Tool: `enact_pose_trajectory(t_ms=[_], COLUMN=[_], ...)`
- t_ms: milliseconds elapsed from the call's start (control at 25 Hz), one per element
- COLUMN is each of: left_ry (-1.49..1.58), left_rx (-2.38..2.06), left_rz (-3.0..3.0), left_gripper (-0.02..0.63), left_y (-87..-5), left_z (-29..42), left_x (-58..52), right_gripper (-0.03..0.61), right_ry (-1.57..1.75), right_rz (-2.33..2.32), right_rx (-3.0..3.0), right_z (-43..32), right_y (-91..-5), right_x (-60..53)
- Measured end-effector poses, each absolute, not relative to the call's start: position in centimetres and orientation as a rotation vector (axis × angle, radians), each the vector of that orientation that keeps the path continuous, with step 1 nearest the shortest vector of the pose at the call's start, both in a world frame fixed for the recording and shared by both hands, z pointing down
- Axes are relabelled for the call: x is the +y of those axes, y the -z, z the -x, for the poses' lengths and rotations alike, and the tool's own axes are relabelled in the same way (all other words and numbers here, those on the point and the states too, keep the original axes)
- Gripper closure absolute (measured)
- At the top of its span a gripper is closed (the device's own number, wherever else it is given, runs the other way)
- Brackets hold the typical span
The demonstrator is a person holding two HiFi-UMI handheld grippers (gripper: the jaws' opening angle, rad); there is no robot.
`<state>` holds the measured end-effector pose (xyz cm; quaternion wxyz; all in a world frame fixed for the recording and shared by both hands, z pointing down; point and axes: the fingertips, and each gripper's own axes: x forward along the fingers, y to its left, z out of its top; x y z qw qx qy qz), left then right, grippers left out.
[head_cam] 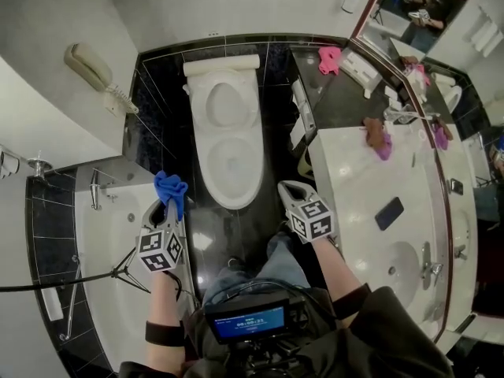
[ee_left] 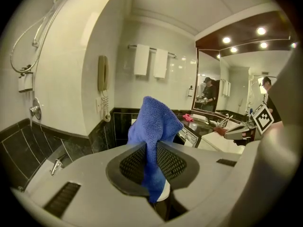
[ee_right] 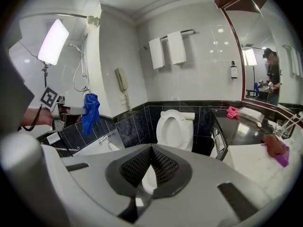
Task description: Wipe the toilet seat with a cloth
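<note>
In the head view I hold the left gripper [head_cam: 168,206] low on the left, over the edge of the tub [head_cam: 102,242], and the blue cloth [head_cam: 170,187] bunches up out of its tip. The right gripper [head_cam: 286,187] sits across from it, just beside the white desk [head_cam: 354,172], where a dark phone [head_cam: 389,213] lies near the basin. The toilet [head_cam: 223,64] stands ahead between the two grippers, and its seat [head_cam: 233,203] is apart from both of them, the cloth off to its left and not touching it. In the left gripper view the fingers [ee_left: 130,164] pinch the cloth: it rises in a soft peak above the dark pads and a tail hangs down below them. Behind it I see a wall handset [ee_left: 102,74] and two white towels [ee_left: 150,60] on a rail. In the right gripper view the fingers [ee_right: 135,167] are pressed together, pad against pad, and they point toward the toilet, which stands against the dark tiled wall beyond them. At the left of this view the other gripper shows with the cloth drooping from it, well clear of the seat.
</note>
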<state>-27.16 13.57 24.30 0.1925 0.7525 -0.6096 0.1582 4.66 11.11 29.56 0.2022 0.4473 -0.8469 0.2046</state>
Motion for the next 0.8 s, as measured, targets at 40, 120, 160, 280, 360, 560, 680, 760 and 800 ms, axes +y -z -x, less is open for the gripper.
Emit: enact_pose_trajectory(t_ms=[40, 120, 160, 280, 360, 560, 680, 760, 800], left_ry=[-0.441, -0.424, -0.414, -0.403, -0.416, -0.437, -0.439, -0.437, -0.436], left_rx=[-1.711, -1.712, -1.713, -1.72, -1.725, -1.714, -1.703, -1.689, -1.68], left_rz=[-2.112, -2.11, -2.108, -2.109, -2.122, -2.141, -2.142, -2.148, -2.154], left_gripper=[0.552, 0.551, 0.552, 0.551, 0.551, 0.551, 0.551, 0.551, 0.551], left_y=[-24.3, -24.2, -24.1, -23.9, -23.8, -23.7, -23.9, -24.1, -24.2], left_z=[27.2, 27.4, 27.5, 27.5, 27.3, 26.5, 26.3, 26.0, 25.9], left_x=[13.8, 14.0, 14.0, 14.2, 14.4, 14.4, 14.5, 14.5, 14.5], right_gripper=[0.56, 0.56, 0.56, 0.56, 0.56, 0.56, 0.56, 0.56, 0.56], right_ry=[-0.565, -0.558, -0.558, -0.552, -0.545, -0.495, -0.447, -0.382, -0.347], right_rz=[-1.251, -1.251, -1.247, -1.238, -1.234, -1.231, -1.217, -1.208, -1.202], right_rx=[-2.362, -2.361, -2.363, -2.364, -2.363, -2.353, -2.357, -2.347, -2.34], right_z=[-4.7, -4.5, -4.3, -3.9, -4.0, -4.0, -3.1, -2.8, -2.6], right_y=[-29.7, -29.7, -29.4, -29.4, -29.5, -29.4, -28.5, -28.4, -28.2], right_x=[11.2, 11.5, 11.7, 12.1, 12.4, 12.4, 12.4, 12.1, 11.9])
